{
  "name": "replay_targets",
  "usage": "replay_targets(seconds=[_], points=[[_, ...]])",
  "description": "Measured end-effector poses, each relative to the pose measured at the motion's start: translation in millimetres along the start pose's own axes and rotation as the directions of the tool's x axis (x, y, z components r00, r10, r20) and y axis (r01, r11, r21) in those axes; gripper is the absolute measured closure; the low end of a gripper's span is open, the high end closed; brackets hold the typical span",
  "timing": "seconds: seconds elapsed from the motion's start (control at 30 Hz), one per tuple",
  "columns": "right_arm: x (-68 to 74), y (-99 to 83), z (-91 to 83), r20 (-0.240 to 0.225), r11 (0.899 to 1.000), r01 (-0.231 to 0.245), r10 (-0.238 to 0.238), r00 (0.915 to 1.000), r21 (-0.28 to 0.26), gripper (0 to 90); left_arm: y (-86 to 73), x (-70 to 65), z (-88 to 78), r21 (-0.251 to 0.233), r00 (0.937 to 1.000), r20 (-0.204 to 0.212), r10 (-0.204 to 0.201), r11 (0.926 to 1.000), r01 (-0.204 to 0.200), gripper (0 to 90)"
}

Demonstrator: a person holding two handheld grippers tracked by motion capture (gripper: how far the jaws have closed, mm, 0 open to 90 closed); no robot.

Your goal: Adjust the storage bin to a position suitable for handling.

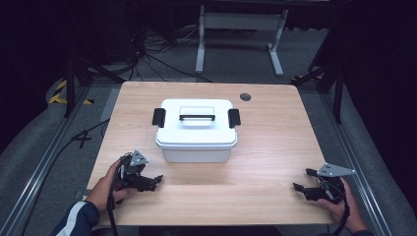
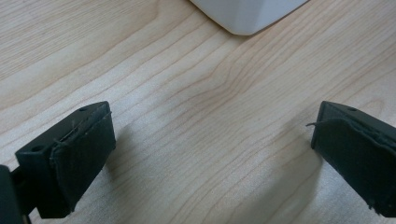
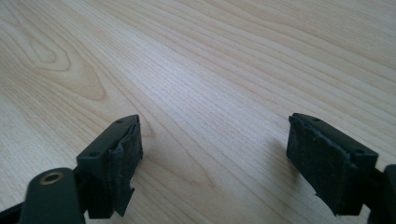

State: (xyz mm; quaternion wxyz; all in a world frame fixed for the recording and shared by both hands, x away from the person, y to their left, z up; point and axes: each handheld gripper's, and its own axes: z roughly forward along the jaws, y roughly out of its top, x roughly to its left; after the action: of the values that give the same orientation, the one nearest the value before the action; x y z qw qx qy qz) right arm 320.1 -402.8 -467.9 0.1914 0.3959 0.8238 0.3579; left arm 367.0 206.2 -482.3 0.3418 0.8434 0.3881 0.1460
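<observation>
A white lidded storage box [image 1: 195, 129] stands in the middle of the wooden table [image 1: 275, 147]. It has a black carry handle [image 1: 196, 117] on its lid and a black side latch [image 1: 158, 117] at each end, the other latch [image 1: 234, 118] on the right. My left gripper [image 1: 153, 181] rests low near the front left, open, a short way in front of the box's left corner [image 2: 245, 18]. My right gripper [image 1: 302, 179] sits near the front right edge, open, jaws wide apart over bare wood [image 3: 210, 140]. Nothing lies between either pair of jaws.
A round cable hole [image 1: 245, 97] sits at the table's far right. Beyond the table are a white desk frame [image 1: 241, 34] and cables on the grey floor [image 1: 162, 59]. Black stand legs rise on both sides.
</observation>
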Motion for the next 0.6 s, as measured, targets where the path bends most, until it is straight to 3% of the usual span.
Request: replay_targets(seconds=[0.3,0.37,0.47,0.6], points=[[-1.4,2.0,2.0,0.000,1.000,0.001,-0.001,1.0000,0.003,18.1,1.2,2.2,1.0,0.000,0.9993,0.025,0.027,0.9996,-0.027,0.5],[-1.5,3.9,3.5,0.011,1.000,-0.005,0.005,0.9999,0.008,18.1,0.8,4.3,-0.2,0.006,0.9971,0.052,0.057,0.9984,-0.057,0.5],[-2.2,4.7,3.9,0.008,1.000,-0.005,0.005,1.0000,0.012,18.2,1.0,4.8,0.1,0.005,0.9962,0.062,0.062,0.9981,-0.062,0.5],[-3.2,11.1,3.3,0.002,0.998,-0.003,0.003,1.0000,0.070,18.3,-0.7,3.4,-0.8,-0.005,0.9882,0.102,0.114,0.9934,-0.115,0.5]])
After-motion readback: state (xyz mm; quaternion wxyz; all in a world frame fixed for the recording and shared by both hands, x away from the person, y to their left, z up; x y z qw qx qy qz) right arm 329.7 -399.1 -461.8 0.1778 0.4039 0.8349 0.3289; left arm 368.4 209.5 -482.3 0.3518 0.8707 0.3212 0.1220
